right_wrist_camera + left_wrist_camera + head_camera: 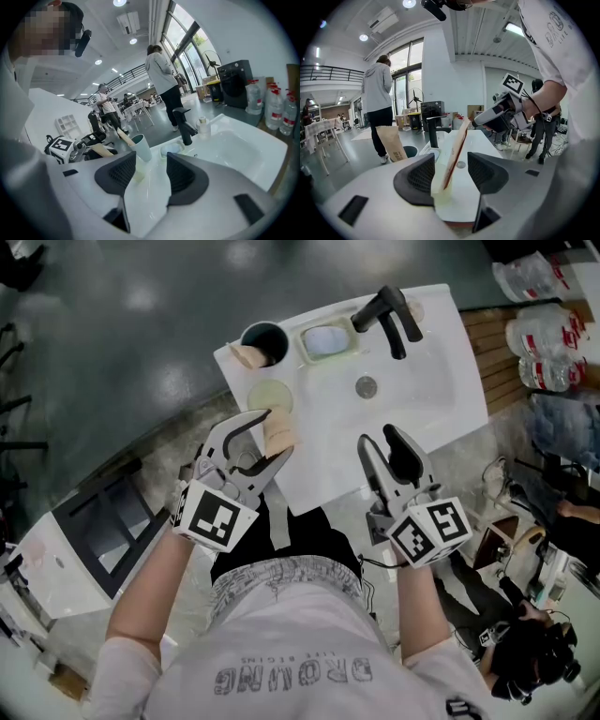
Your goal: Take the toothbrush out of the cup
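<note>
Hovering left gripper (275,435), fingers (417,180) apart around tilted toothbrush (454,150) over sink (412,381)

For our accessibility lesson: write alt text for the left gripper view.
A wrapped toothbrush tilts between the left gripper's open jaws, its lower end at a pale cup on a white sink. Beyond are a black faucet and the right gripper.

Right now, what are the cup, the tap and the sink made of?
The cup looks like plastic: smooth, dull teal walls. The tap is probably metal with a matte black coat. The sink looks like glazed ceramic, white and shiny, though it could be resin.
</note>
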